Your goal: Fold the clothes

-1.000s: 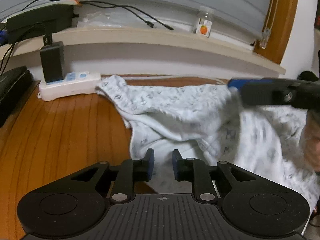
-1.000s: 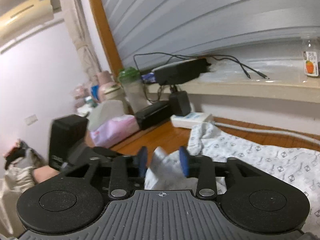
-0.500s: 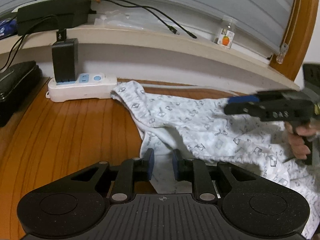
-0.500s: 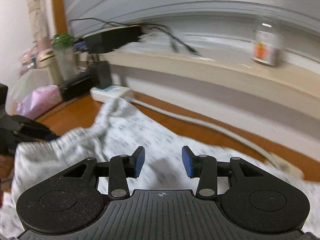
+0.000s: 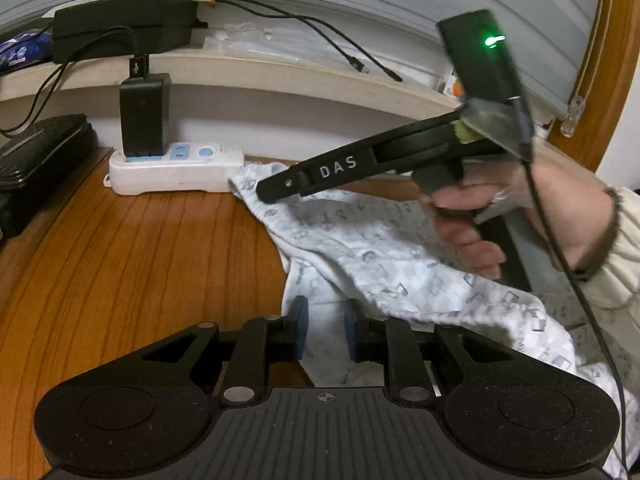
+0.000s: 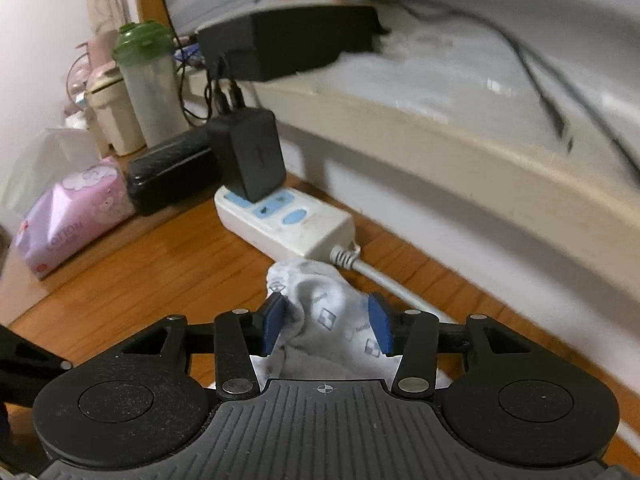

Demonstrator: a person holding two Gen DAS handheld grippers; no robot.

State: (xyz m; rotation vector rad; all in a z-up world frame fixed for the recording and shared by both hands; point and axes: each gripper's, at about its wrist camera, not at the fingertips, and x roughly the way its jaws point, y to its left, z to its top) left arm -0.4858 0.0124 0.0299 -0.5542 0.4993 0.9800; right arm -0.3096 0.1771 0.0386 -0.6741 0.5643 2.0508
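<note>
Here's the wooden desk, broad and brown, running back to the wall under a pale ledge. Spread over its right half lies the garment, white cloth with a small grey print, one corner reaching to the far edge just beside the white power strip. At the far left corner, in the right wrist view, sits a pink tissue pack, with a black case next to it and a green-lidded bottle behind. A black charger stands plugged into the power strip, and a black box with trailing cables rests on the ledge above. Now the left gripper, low at the near edge: its fingers stand narrowly apart with a fold of the garment between them, though whether the pads are pressing on the cloth I can't tell. Over at the far edge, the right gripper, held in a hand with a cream sleeve, has its fingers opening as we watch, the bunched corner of the garment sitting loosely between them, the cloth touching the left pad and clear of the right one.
</note>
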